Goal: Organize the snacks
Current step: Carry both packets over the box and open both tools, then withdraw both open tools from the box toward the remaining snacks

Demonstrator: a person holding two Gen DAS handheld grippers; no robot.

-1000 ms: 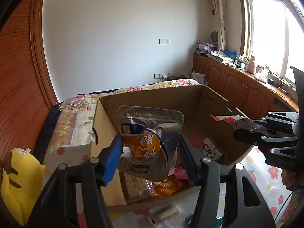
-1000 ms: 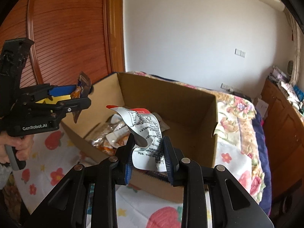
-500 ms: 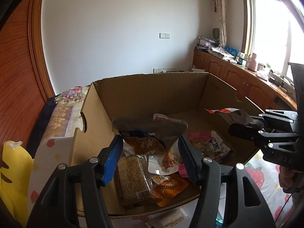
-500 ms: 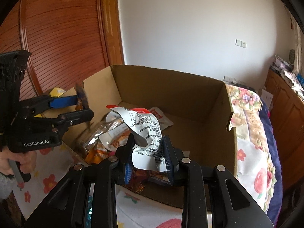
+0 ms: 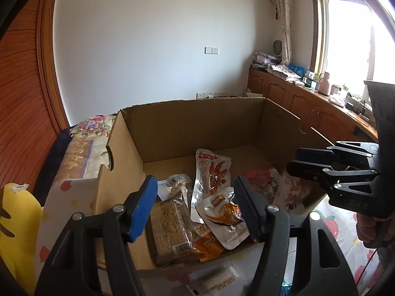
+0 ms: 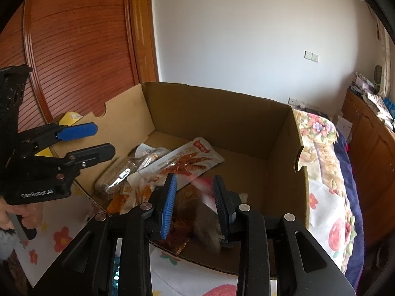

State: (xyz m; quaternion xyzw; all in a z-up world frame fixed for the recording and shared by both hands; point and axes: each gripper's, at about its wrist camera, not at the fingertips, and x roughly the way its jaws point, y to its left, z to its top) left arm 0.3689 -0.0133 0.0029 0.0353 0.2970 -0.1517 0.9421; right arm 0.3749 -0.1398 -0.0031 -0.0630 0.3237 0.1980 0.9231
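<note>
Sorting snacks into the cardboard box (image 5: 187, 123) is well under way, as we judge it: several packets already lie on its floor, among them a brown cracker pack (image 5: 170, 227), a long pouch with a red picture (image 5: 209, 177), and a silver and orange pouch (image 5: 227, 219) resting on top of the others at the near wall. At least one small white wrapper (image 5: 217, 280) lies outside on the flowered cloth (image 6: 61, 239) just in front of the box, so some gathering is left.

Our left gripper (image 5: 195, 212) hangs over the near edge with its jaws opening; the silver and orange pouch lies below and between them, and neither pad presses on it. Our right gripper (image 6: 193, 204) is over the near right part of the box, its jaws opening too, and a blurred grey and pink packet (image 6: 205, 212) is between them, seemingly dropping free; we cannot tell whether a pad touches it.

A second ago the left gripper held that silver and orange pouch upright above the box, and the right one pinched a crumpled white packet with print on it. Both came down over the box since then; the left pouch now rests inside, while the right packet is just leaving its jaws
</note>
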